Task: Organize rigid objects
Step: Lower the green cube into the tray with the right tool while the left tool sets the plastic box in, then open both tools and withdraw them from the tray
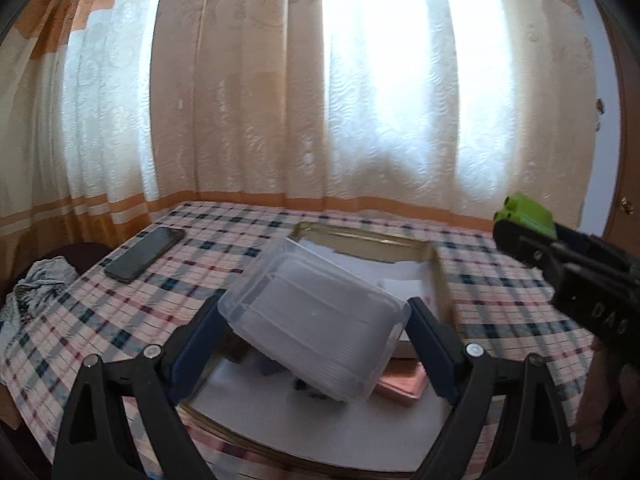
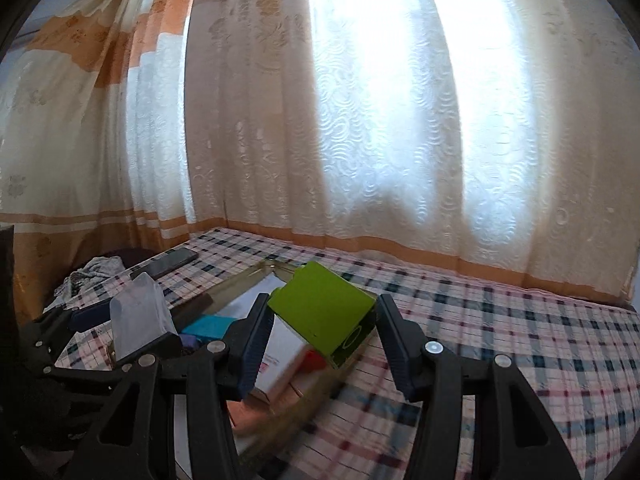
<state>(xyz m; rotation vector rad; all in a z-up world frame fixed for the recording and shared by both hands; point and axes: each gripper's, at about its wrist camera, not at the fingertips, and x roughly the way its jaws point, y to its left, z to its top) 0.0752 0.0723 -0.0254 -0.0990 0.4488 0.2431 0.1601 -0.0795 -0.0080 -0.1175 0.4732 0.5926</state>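
A: From the left wrist view, what's the left gripper (image 1: 316,320) doing?

B: It's clamped wide on a clear plastic container (image 1: 316,322), tilted and lifted above the gold-rimmed tray (image 1: 438,276). The tray sits on the checked tablecloth (image 1: 512,292); a pink box (image 1: 402,390) lies in it below the container, and a dark phone (image 1: 146,254) rests well to the tray's left

A: And the other claw?

B: Right of the tray, gripping a green box (image 1: 528,216)

A: From the right wrist view?

B: The right gripper (image 2: 322,320) pinches that green box (image 2: 322,312), tilted, over the tray's (image 2: 236,284) near corner. A white box (image 2: 280,354), a blue piece (image 2: 208,326) and something red (image 2: 314,360) lie in the tray. The left gripper (image 2: 140,322) holds the clear container (image 2: 140,320) at the tray's left
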